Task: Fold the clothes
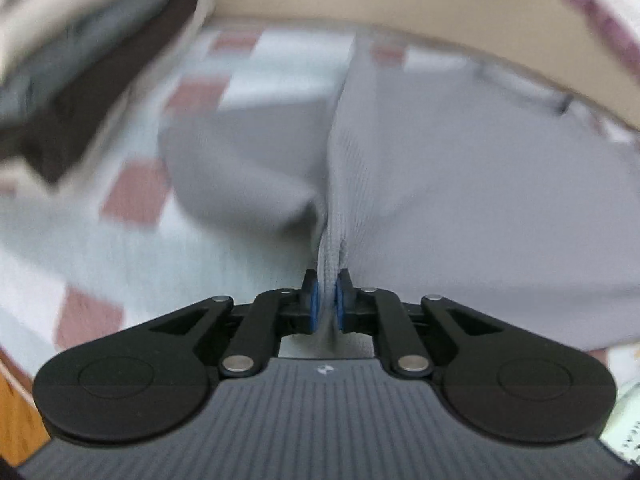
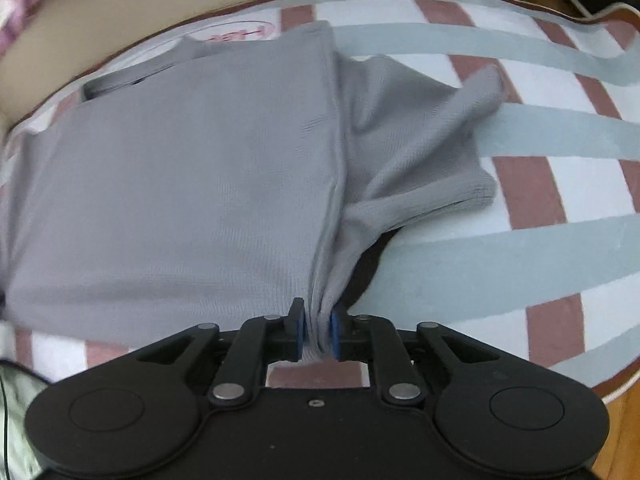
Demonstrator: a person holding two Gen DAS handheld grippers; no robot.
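Observation:
A grey knit shirt (image 2: 180,184) lies spread on a checked blanket (image 2: 560,208) of white, pale green and reddish-brown. In the right wrist view my right gripper (image 2: 317,330) is shut on a bunched hem of the shirt, with a sleeve (image 2: 424,128) flopped out to the right. In the left wrist view my left gripper (image 1: 327,300) is shut on another pinched ridge of the same grey shirt (image 1: 460,200), and the cloth rises in a fold straight ahead of the blue pads (image 1: 314,300). The left view is blurred.
A stack of folded dark and grey clothes (image 1: 80,92) sits at the left in the left wrist view. A beige padded edge (image 2: 100,32) curves behind the blanket. Wooden floor (image 1: 16,420) shows at the lower left.

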